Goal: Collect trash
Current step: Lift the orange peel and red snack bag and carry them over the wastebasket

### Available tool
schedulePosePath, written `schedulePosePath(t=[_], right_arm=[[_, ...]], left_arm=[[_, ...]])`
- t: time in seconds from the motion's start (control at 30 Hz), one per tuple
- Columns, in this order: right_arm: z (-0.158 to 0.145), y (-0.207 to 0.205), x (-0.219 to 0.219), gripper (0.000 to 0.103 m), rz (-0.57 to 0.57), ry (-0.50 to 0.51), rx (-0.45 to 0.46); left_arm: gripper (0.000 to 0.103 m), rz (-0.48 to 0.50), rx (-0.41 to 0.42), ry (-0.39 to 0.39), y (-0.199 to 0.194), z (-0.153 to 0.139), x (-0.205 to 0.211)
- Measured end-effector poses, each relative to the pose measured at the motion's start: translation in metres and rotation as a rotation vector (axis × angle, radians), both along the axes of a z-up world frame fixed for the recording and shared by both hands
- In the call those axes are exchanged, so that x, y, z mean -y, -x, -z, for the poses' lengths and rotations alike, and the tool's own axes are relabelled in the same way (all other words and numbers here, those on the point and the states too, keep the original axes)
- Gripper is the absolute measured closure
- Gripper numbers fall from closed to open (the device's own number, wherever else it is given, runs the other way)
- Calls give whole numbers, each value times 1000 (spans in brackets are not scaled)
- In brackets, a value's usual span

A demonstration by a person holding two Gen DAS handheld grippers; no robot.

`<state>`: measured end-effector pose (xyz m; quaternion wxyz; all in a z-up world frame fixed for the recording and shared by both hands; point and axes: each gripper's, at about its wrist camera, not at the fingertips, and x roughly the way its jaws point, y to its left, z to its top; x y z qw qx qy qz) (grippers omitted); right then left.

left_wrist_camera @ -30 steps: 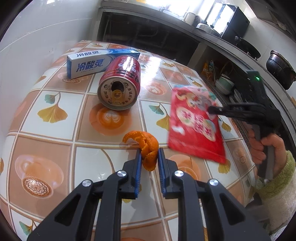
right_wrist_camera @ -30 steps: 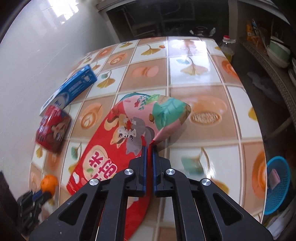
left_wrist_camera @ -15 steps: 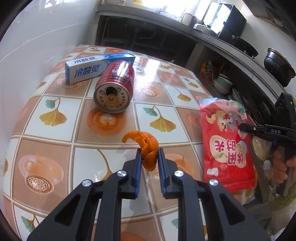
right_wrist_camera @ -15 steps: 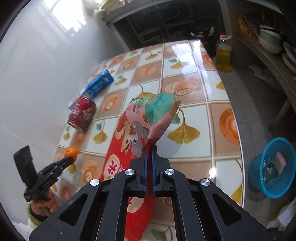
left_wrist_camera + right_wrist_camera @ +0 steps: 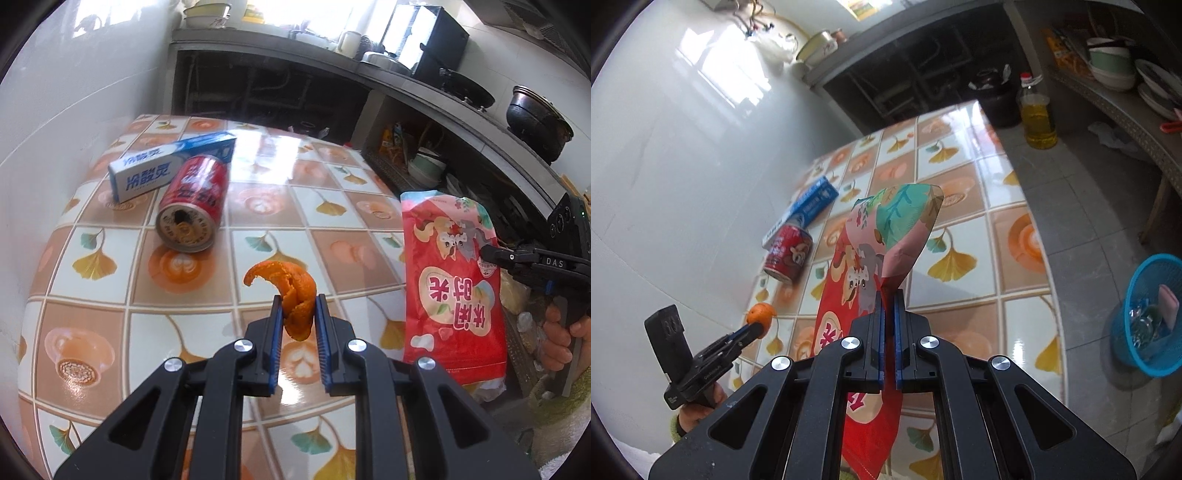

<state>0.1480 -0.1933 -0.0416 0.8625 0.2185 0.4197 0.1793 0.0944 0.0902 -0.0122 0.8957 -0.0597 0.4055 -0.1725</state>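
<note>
Orange curled peel (image 5: 295,295) sits pinched in my left gripper (image 5: 298,314); my right gripper (image 5: 888,310) clamps the red snack bag (image 5: 864,266), both above the table. Red can (image 5: 192,206) and blue toothpaste box (image 5: 166,166) remain; blue basket (image 5: 1148,317) waits on the floor.

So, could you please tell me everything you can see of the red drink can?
The red drink can looks like metal, with white and dark print on its side and a silvery end whose opening shows dark. It lies on its side on the tiled table, open end toward the left wrist camera, close in front of the blue toothpaste box; contact with it is unclear. Neither gripper touches it.
</note>
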Motion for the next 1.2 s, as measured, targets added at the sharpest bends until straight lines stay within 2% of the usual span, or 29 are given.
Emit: schedulePosePath(t=[0.13,0.3,0.43,0.63,0.8,0.97,1.03,1.13,1.2], right_arm=[[-10,14,24,101,59,-20,35],[-30,39,63,101,173,12,104],[-42,68,106,101,306,35,148],[-44,113,161,101,509,83,171],[-32,142,196,101,675,152,151],[-10,159,223,101,804,227,94],[1,162,234,101,847,259,60],[23,166,251,101,895,255,6],[38,167,261,101,922,256,-29]], left_arm=[[87,35,16,3,-2,-10,15],[87,104,51,2,-6,-26,43],[87,194,80,0,-16,-40,78],[87,355,109,10,-30,-59,146],[87,494,99,12,-38,-65,211],[87,624,45,1,-50,-56,287],[87,678,16,-11,-55,-48,321],[87,740,-41,-29,-61,-33,363],[87,788,-104,-51,-68,-15,398]])
